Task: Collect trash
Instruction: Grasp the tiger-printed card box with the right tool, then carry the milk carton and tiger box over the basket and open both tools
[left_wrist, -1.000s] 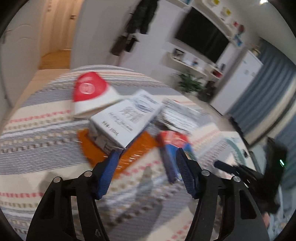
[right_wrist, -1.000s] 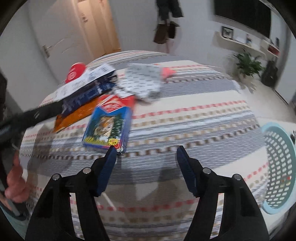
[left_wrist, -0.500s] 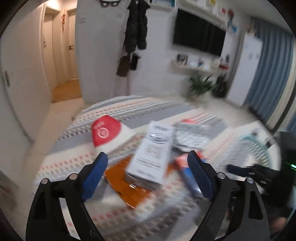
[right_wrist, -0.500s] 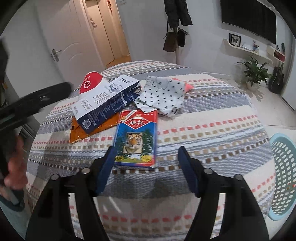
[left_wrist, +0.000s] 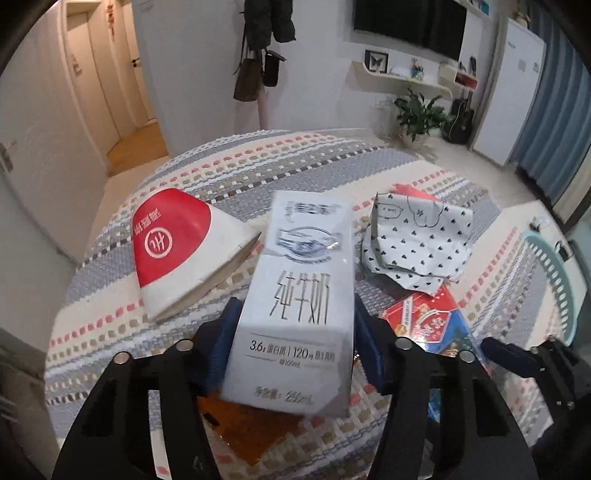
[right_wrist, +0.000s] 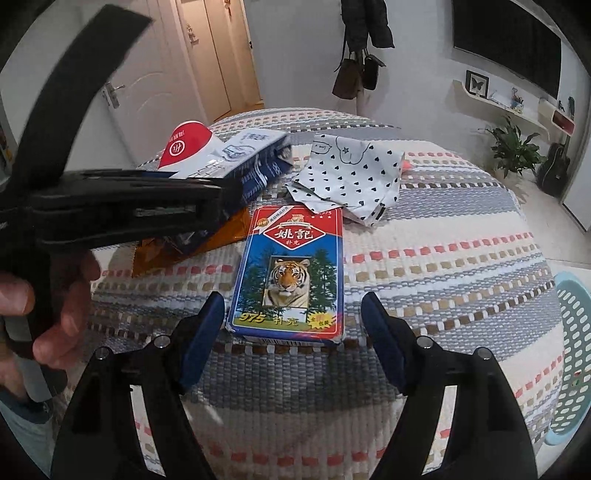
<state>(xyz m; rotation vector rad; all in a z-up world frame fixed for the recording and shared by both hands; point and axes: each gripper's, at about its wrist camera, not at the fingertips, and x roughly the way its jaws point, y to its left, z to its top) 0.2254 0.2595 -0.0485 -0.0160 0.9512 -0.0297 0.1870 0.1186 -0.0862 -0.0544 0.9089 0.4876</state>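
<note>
A white-and-blue milk carton lies between the blue fingers of my left gripper. The jaws are closing and both pads sit against the carton's sides. Its near end hangs over an orange wrapper. My right gripper is open with its jaws opening, and nothing is between the pads. Just ahead of its fingertips a blue-and-red playing-card box with a tiger lies flat. A flattened red-and-white paper cup and a crumpled heart-print paper bag lie further back.
Everything rests on a round surface under a striped woven cover. A teal plastic basket stands on the floor to the right. A person's hand holds the left gripper at the left of the right wrist view.
My left gripper moved forward over the milk carton, spread wide, then narrowed around it. My right gripper drew closer to the card box with its fingers a little wider apart.
</note>
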